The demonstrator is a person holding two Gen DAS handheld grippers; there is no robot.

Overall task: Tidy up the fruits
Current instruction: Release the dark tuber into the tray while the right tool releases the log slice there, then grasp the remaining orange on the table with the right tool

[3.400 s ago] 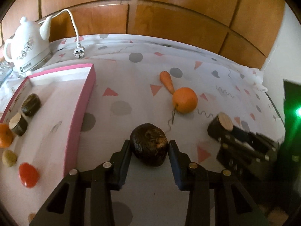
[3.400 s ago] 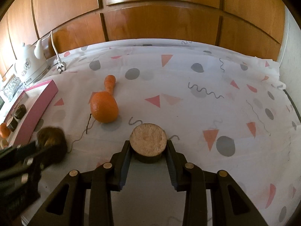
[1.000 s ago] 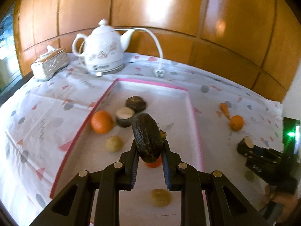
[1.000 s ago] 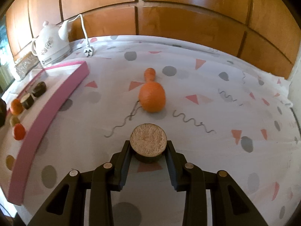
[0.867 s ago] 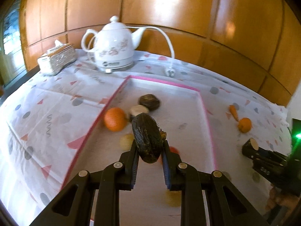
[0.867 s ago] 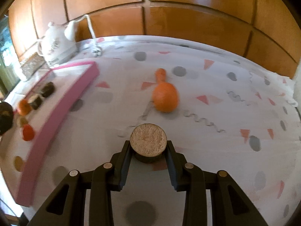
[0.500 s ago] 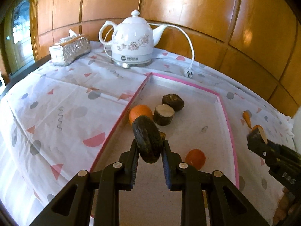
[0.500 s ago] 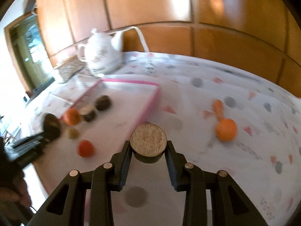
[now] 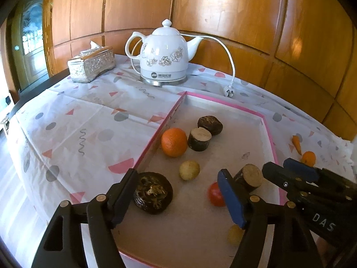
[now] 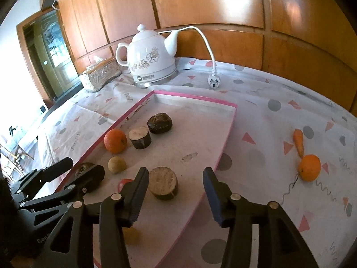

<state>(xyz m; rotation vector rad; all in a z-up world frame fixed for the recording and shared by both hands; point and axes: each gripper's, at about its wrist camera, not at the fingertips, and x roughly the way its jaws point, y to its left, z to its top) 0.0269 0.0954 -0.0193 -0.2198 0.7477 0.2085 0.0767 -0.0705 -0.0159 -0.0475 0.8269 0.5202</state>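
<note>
My left gripper (image 9: 178,192) is open over the pink-rimmed tray (image 9: 225,105). A dark round fruit (image 9: 153,192) lies on the tray floor just inside its left finger. My right gripper (image 10: 175,192) is open too, and a brown cut-topped log piece (image 10: 163,185) rests on the tray between its fingers; it also shows in the left wrist view (image 9: 250,177). In the tray lie an orange (image 9: 174,142), another log piece (image 9: 199,139), a dark fruit (image 9: 210,125), a small yellow fruit (image 9: 189,170) and a red one (image 9: 215,194).
An orange (image 10: 309,167) and a small carrot (image 10: 299,143) lie on the patterned cloth right of the tray. A white kettle (image 9: 165,55) with cord and plug (image 9: 228,92) and a silver tissue box (image 9: 91,67) stand at the back. Wood panels line the wall.
Both grippers have opened. The dark fruit and the log piece have left the jaws and now rest on the tray floor. Both grippers have come lower over the tray.
</note>
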